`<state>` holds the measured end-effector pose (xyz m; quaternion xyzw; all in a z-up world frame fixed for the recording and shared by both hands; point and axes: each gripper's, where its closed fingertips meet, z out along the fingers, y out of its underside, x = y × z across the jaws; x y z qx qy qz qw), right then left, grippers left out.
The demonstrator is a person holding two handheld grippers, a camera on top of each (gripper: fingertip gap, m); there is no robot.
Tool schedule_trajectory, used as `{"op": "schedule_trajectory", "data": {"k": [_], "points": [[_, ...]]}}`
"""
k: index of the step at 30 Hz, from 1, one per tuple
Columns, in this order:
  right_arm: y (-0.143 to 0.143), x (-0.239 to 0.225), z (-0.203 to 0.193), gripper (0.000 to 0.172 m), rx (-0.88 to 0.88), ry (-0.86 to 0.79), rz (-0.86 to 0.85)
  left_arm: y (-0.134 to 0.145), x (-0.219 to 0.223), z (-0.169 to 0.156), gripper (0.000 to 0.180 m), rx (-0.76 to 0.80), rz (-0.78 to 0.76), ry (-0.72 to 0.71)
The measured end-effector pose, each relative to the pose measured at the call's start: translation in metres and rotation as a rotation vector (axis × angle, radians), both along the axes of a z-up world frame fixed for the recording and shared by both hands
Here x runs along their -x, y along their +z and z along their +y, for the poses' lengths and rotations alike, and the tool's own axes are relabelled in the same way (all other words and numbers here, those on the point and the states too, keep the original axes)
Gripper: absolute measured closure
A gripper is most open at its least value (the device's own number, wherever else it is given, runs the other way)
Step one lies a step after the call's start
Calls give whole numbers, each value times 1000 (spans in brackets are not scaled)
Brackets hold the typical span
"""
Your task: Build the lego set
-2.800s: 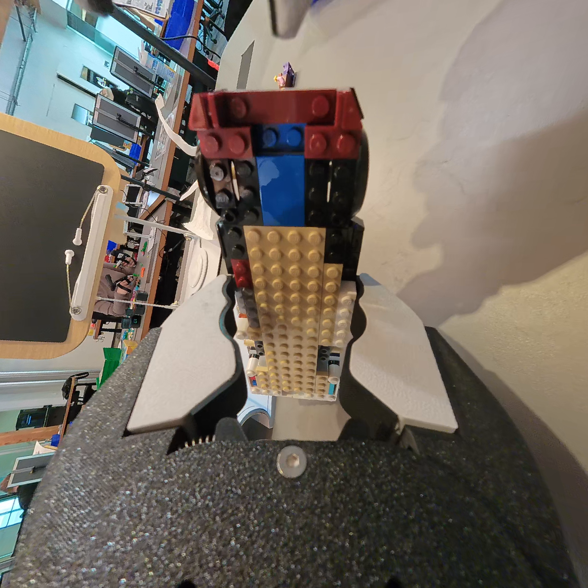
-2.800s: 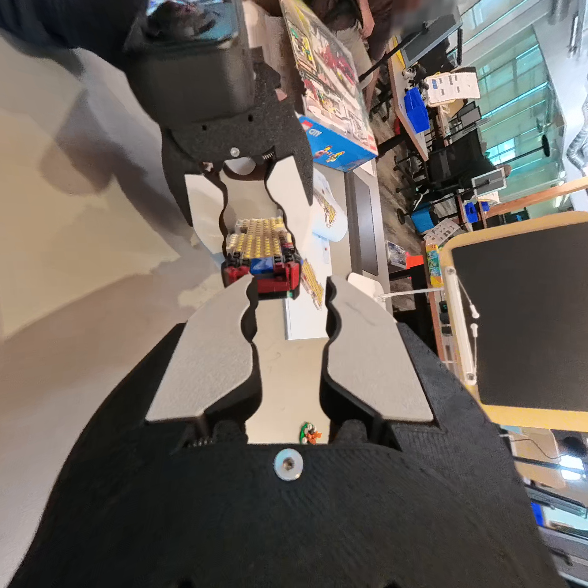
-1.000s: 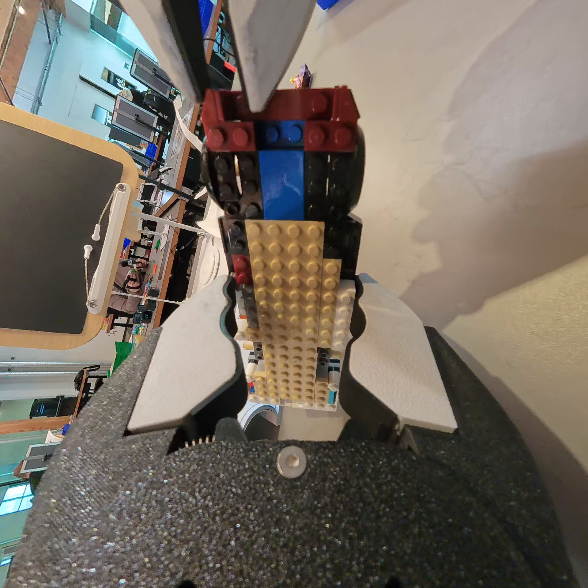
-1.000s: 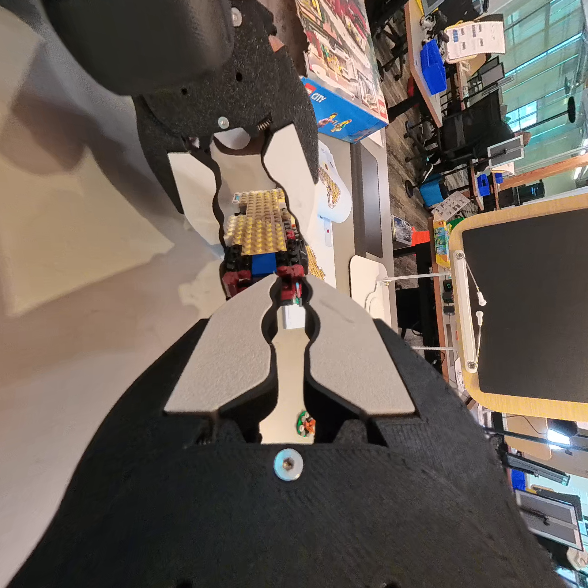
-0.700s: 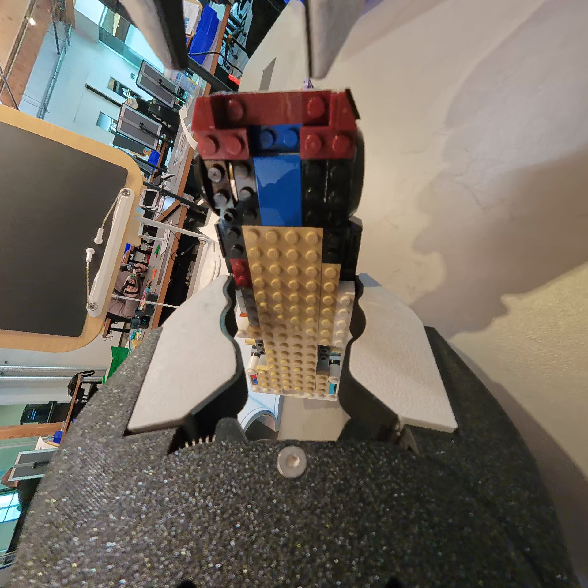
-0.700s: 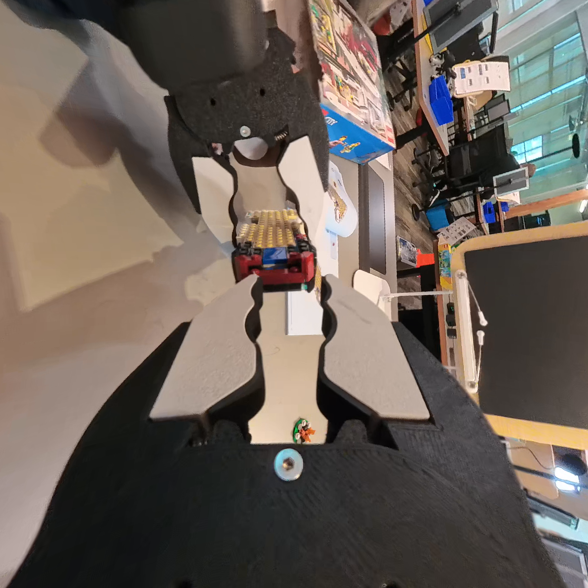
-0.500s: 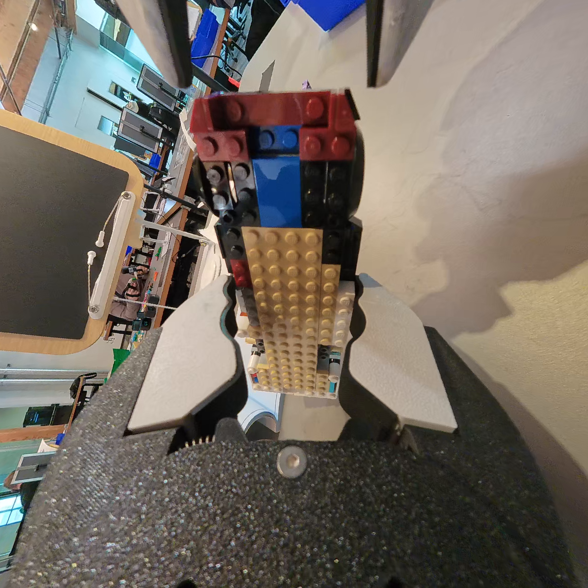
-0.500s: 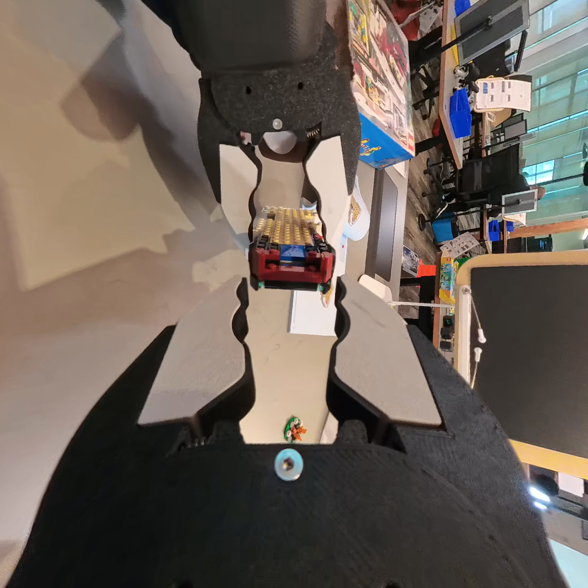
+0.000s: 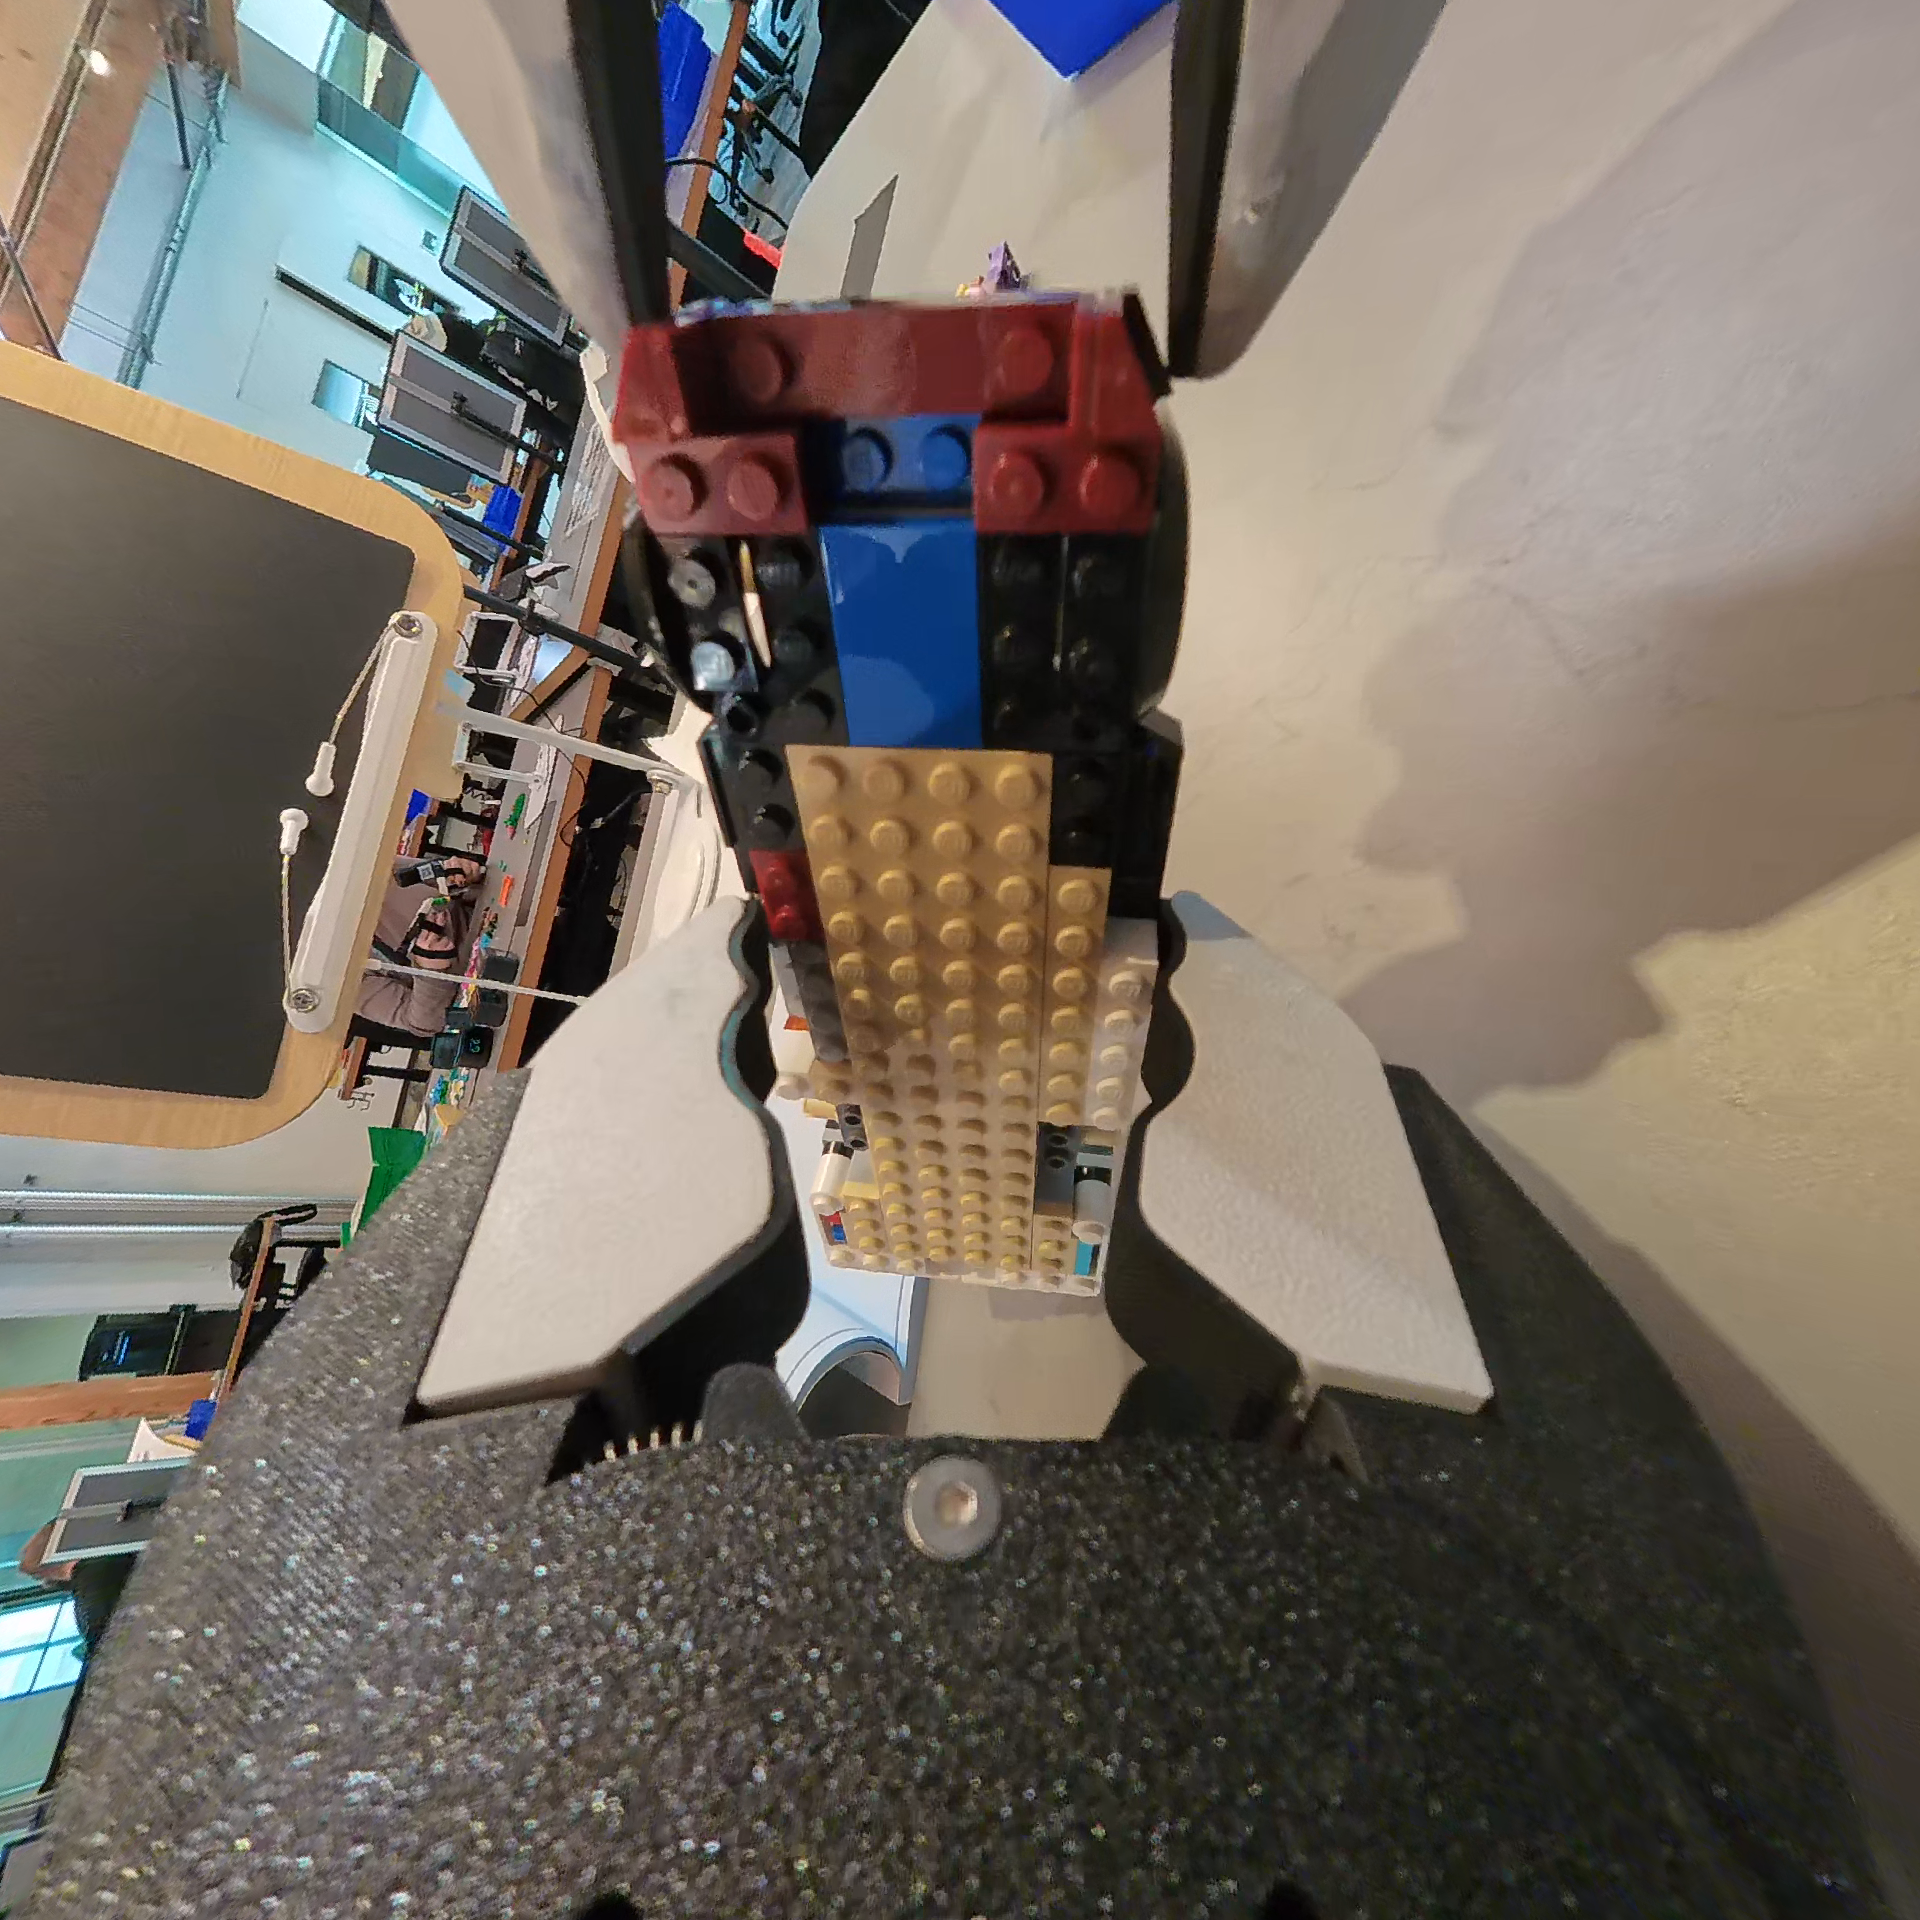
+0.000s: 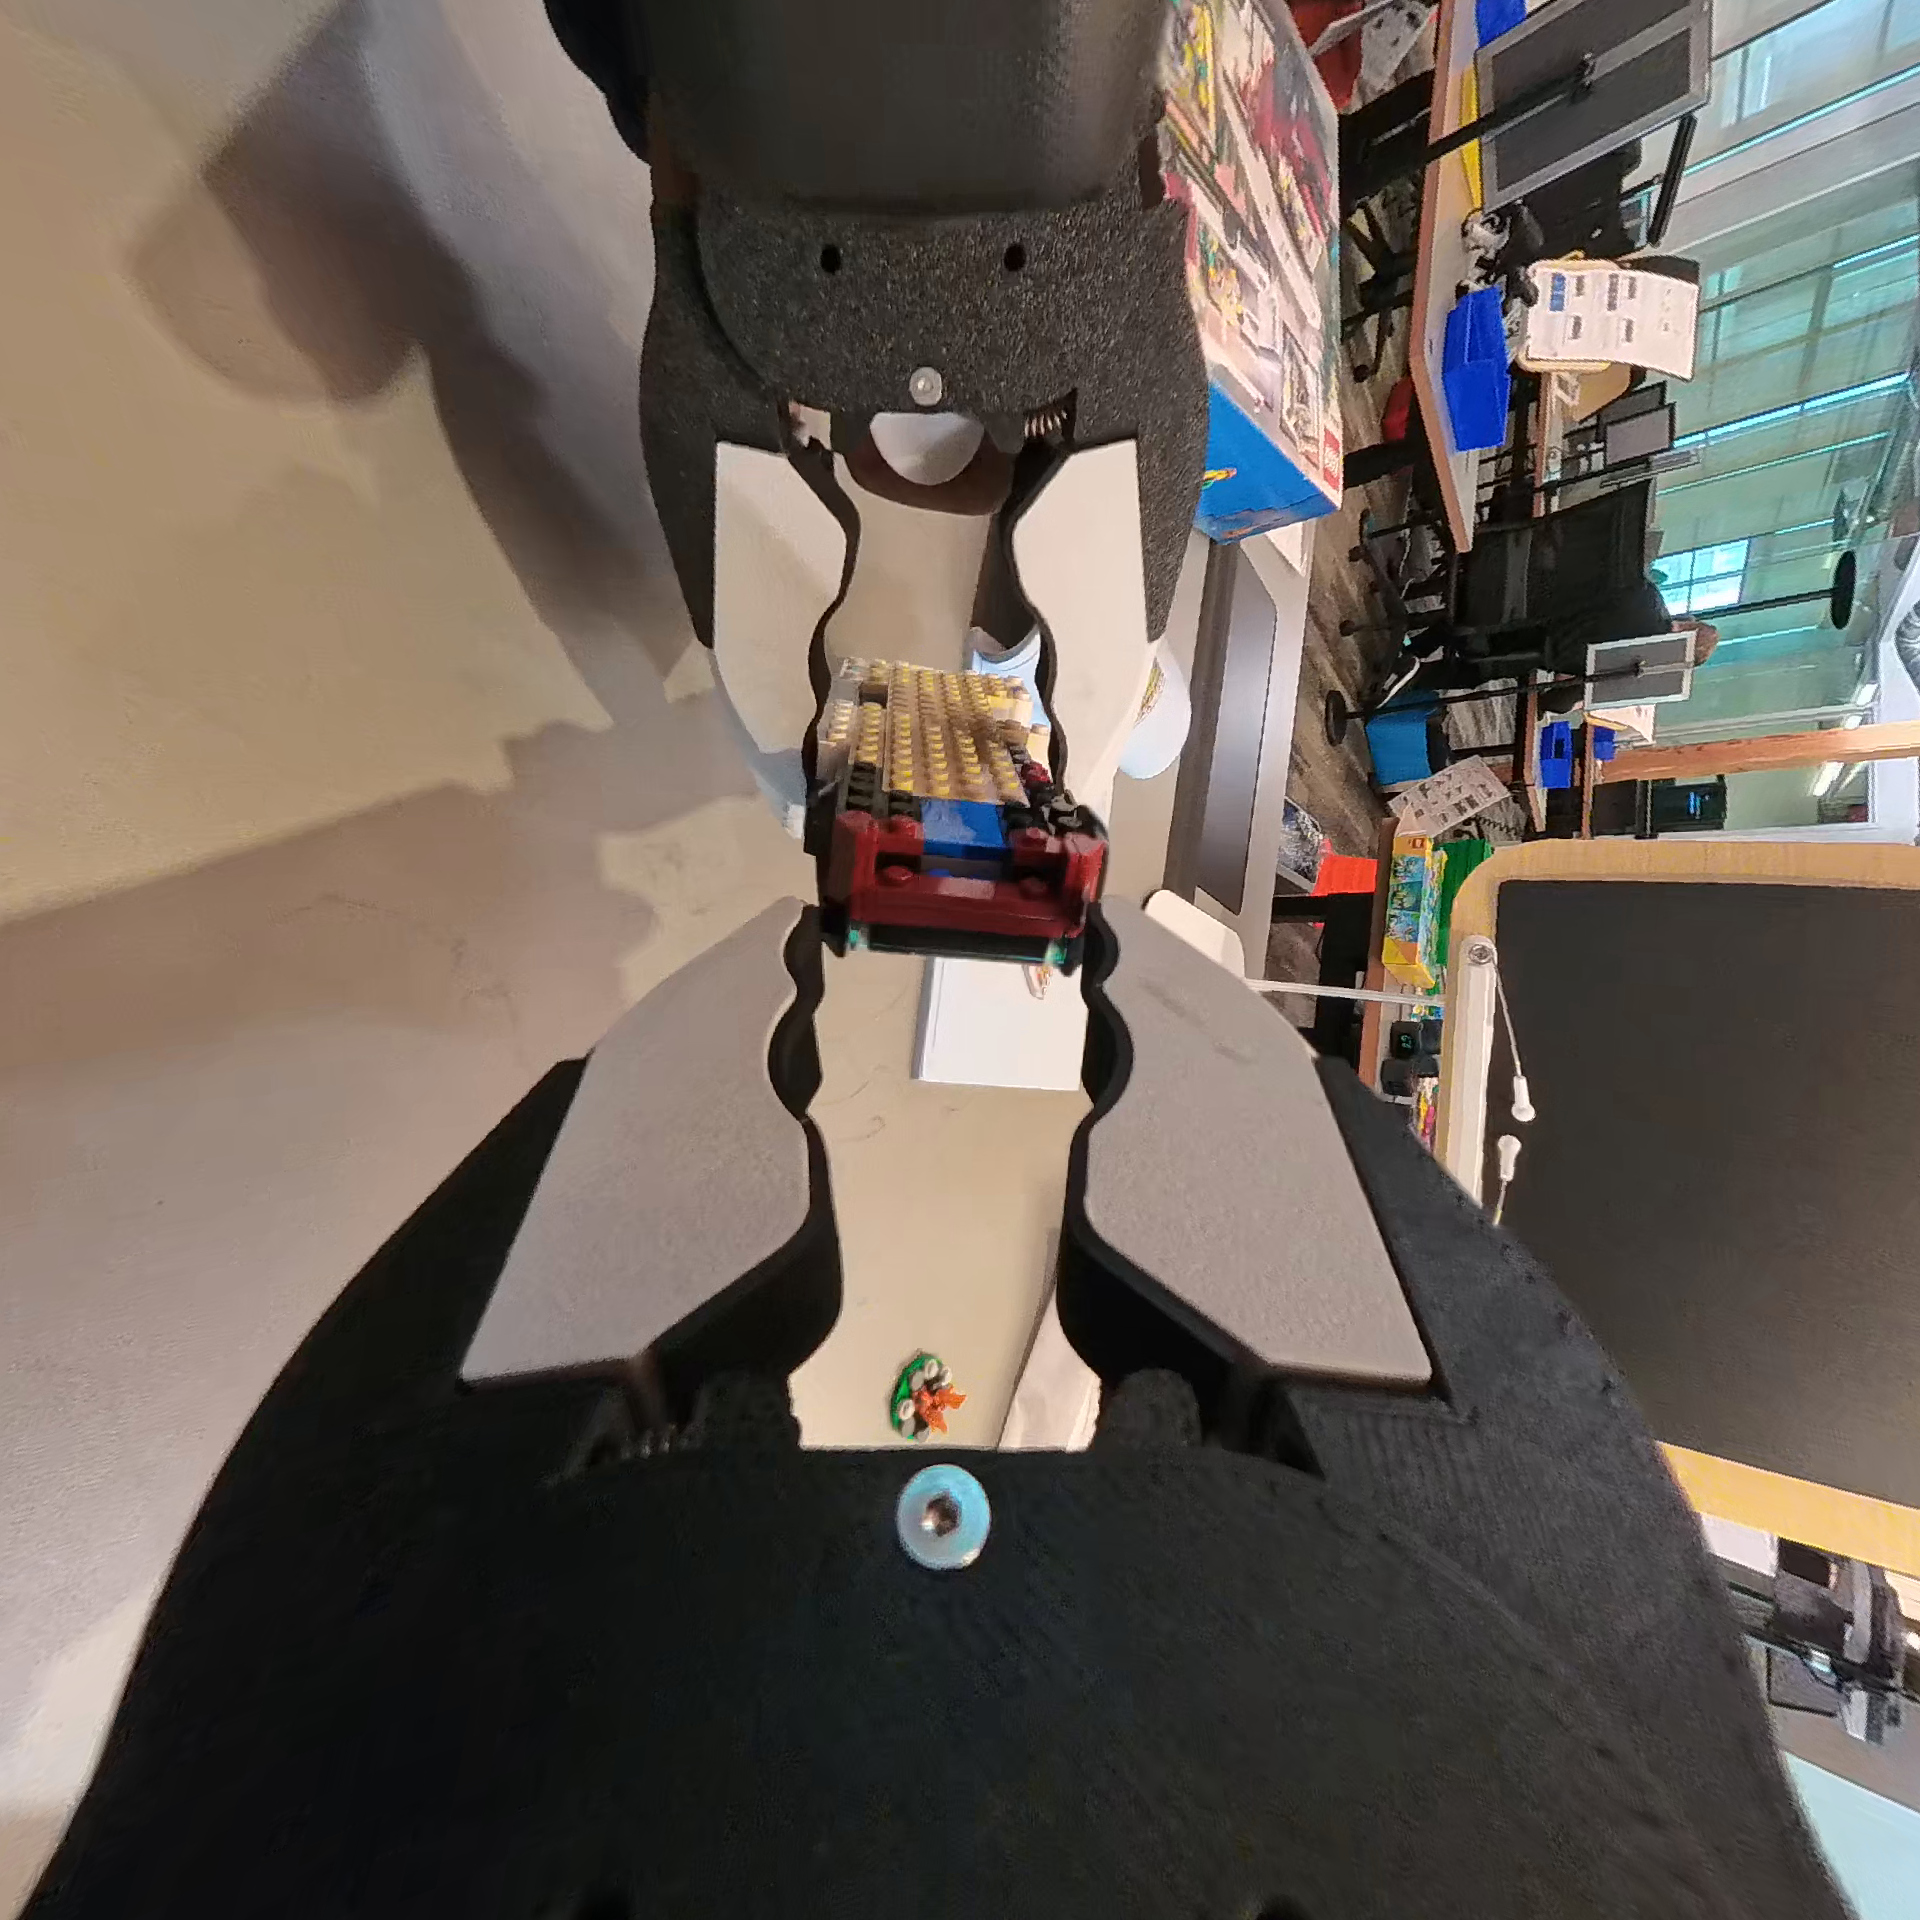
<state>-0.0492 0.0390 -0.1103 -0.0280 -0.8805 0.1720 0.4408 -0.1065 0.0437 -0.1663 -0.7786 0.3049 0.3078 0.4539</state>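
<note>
Right wrist view: the right gripper (image 10: 951, 935), pinched nearly shut at the brick-built model's (image 10: 951, 821) dark red end (image 9: 883, 416) a second ago, now stands spread either side of it. The left gripper (image 9: 961, 997) clamps its tan studded rear; long axis runs gripper to gripper above the table (image 10: 260, 935)

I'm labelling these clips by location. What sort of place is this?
Probably an open-plan office or lab workspace: desks with monitors and office chairs fill the background, a wood-framed dark board stands nearby, and a boxed brick set lies on the white table.
</note>
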Motion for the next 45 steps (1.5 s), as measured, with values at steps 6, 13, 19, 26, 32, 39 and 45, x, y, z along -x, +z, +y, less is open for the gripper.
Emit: {"op": "schedule_trajectory", "data": {"k": [6, 13, 19, 26, 32, 39, 45], "points": [[0, 0, -2, 124, 7, 8, 1, 0, 0, 0, 110, -1, 2, 1], [-1, 1, -5, 125, 11, 13, -6, -2, 0, 0, 110, 10, 2, 4], [-1, 0, -4, 126, 10, 14, -13, -2, -1, 1, 110, 6, 1, 2], [0, -1, -5, 126, 4, 20, -25, -1, -2, 2, 110, 4, 3, 1], [3, -1, -7, 126, 21, 20, -24, 2, -2, 3, 110, -9, 4, 3], [15, -3, -12, 118, 84, 21, -4, 11, 5, 2, 110, -40, 29, 37], [24, 1, -12, 125, 120, -1, -6, 10, 6, 2, 110, -31, 63, 46]]}}
